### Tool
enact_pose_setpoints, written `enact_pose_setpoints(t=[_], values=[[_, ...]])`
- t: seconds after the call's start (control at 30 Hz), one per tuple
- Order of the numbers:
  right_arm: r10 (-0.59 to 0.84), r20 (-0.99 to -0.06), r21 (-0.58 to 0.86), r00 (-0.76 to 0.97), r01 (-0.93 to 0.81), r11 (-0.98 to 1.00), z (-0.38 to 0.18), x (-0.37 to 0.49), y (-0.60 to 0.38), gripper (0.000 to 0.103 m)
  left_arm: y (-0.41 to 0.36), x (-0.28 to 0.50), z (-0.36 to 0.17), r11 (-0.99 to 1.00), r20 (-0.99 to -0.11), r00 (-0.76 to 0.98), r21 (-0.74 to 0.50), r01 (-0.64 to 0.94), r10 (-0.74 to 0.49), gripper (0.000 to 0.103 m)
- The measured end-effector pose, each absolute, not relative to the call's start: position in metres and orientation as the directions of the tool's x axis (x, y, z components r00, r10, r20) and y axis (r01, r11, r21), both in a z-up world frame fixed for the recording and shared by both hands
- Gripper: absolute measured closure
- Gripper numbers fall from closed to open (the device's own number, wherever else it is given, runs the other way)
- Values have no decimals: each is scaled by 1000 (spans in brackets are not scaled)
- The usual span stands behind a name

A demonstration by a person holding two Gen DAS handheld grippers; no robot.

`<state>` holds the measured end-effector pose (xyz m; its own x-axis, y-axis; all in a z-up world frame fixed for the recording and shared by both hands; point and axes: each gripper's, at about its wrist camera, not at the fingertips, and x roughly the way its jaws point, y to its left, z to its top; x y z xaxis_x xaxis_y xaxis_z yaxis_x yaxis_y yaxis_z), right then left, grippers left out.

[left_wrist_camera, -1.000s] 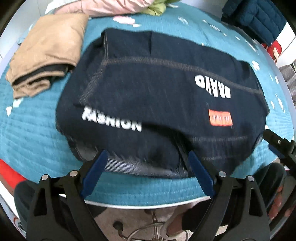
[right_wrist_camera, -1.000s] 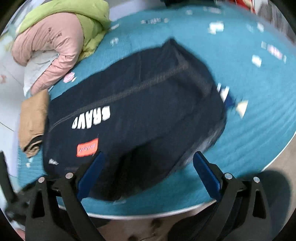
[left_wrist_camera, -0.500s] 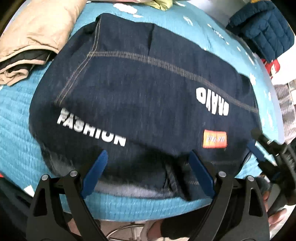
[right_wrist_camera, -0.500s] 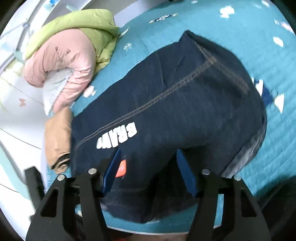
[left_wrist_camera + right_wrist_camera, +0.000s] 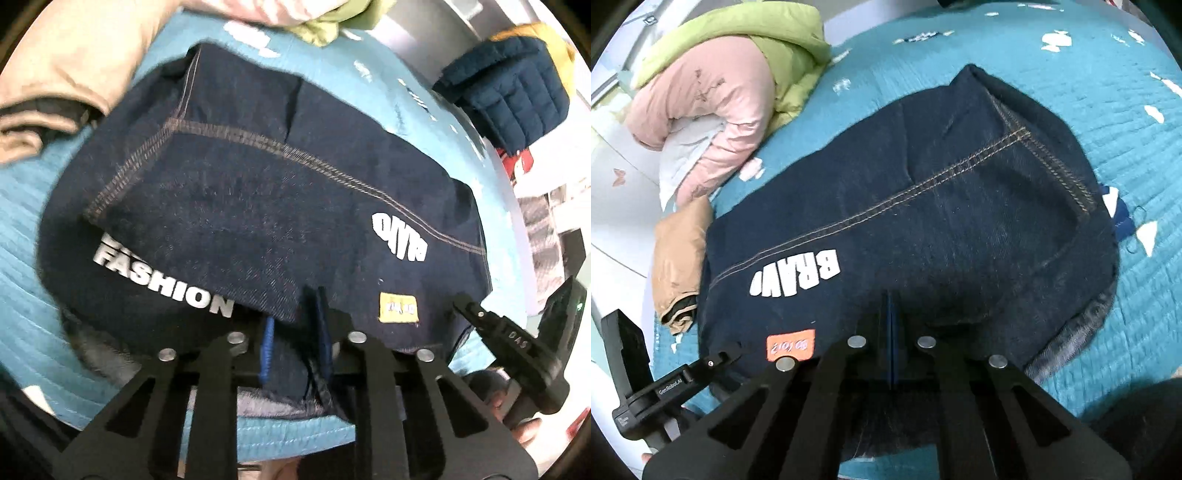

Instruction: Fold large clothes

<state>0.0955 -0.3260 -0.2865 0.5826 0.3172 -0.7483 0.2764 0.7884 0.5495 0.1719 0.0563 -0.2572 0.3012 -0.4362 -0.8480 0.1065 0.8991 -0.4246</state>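
tongs on both sides, spread wide half a second ago, are now clamped, left tongs (image 5: pixel 295 332) and right tongs (image 5: pixel 891 332), on the denim jacket's (image 5: pixel 923 206) near hem on the teal bench (image 5: pixel 1108 74), so the fold can begin.

Black left gripper (image 5: pixel 295 332) frame, silver screws, blue-padded jaws.

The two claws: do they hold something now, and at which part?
Both hold the dark denim garment at its near edge: the left claw near the middle, the right claw beside the orange patch.
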Motion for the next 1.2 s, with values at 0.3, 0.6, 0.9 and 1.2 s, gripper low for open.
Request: enact_pose_setpoints(t=[0.3, 0.6, 0.9, 1.2], values=[[540, -664, 747, 518, 417, 518, -317, 66, -345, 68, 69, 157, -248, 906, -856, 303, -416, 80, -420, 86], [541, -624, 778, 563, 384, 497, -324, 106, -337, 58, 72, 163, -268, 912, -881, 239, -406, 60, -408, 86], [517, -662, 744, 542, 393, 541, -333, 106, -341, 92, 86, 177, -302, 731, -727, 242, -676, -94, -642, 40], [501, -679, 727, 537, 396, 561, -331, 107, -338, 92, 78, 181, -303, 801, -800, 163, -593, -80, -577, 75]])
